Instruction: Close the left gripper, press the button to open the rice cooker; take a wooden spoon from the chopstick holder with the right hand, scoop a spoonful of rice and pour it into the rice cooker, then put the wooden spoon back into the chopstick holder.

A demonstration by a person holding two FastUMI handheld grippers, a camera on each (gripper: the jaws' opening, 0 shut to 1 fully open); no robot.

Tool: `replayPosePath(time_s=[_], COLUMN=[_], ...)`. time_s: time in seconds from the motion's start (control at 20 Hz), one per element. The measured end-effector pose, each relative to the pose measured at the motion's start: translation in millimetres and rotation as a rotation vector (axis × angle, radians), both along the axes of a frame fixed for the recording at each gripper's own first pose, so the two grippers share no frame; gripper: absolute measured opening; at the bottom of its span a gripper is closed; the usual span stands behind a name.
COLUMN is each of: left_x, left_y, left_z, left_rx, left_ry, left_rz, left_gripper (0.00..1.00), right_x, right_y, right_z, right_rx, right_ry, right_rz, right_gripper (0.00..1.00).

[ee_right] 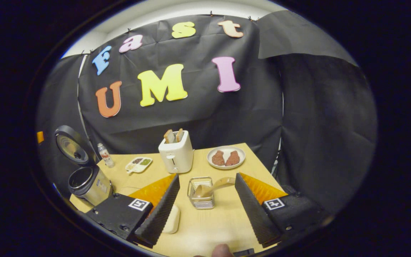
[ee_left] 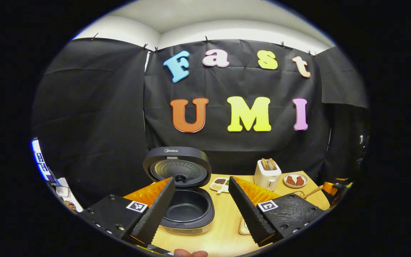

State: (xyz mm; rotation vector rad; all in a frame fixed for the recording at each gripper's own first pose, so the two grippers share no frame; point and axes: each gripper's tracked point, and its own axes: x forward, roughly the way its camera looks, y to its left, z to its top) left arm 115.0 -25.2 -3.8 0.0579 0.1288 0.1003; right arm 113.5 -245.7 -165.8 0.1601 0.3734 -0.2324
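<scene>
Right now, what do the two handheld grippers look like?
Left gripper and right gripper match: black bodies, each side bearing a white square black-patterned marker tag, orange panels behind wedge-shaped jaws with ribbed inner faces. No cables visible.

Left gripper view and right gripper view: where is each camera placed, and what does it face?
Left gripper view: rides the left gripper, open, facing the open rice cooker.
Right gripper view: rides the right gripper, open, facing the chopstick holder with the wooden spoon.
Both show the toaster and table.
</scene>
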Motion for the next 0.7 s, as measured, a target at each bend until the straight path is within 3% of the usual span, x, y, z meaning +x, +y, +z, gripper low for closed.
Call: replayPosePath(time_s=[0.3, 0.35, 0.45, 0.5, 0.6, 0.65, 0.7], left_x=[18.3, 23.2, 35.7, 41.8, 53.1, 59.4, 63.5], left_y=[-13.9, -17.7, -29.5, -35.4, -45.1, -48.4, -52.0], left_z=[5.0, 5.8, 1.7, -2.1, -12.1, -15.4, -19.9], left_rx=[-0.012, -0.015, -0.027, -0.03, -0.026, -0.022, -0.024], left_ry=[-0.012, -0.017, -0.009, 0.002, 0.03, 0.041, 0.054], left_rz=[0.03, 0.03, 0.022, 0.017, 0.009, 0.008, 0.006], left_gripper=[0.96, 0.96, 0.96, 0.95, 0.95, 0.96, 0.96], right_x=[35.5, 42.0, 54.4, 61.4, 74.0, 79.1, 84.5], right_y=[-10.2, -12.9, -16.8, -18.7, -21.3, -20.9, -20.3], right_z=[-66.2, -75.8, -89.9, -93.7, -98.2, -101.1, -104.3], right_rx=[0.089, 0.101, 0.114, 0.116, 0.112, 0.108, 0.1], right_ry=[0.117, 0.13, 0.161, 0.168, 0.18, 0.19, 0.209], right_rz=[0.013, 0.014, 0.026, 0.033, 0.048, 0.06, 0.076], right_gripper=[0.99, 0.87, 0.86, 0.78, 0.75, 0.68, 0.69])
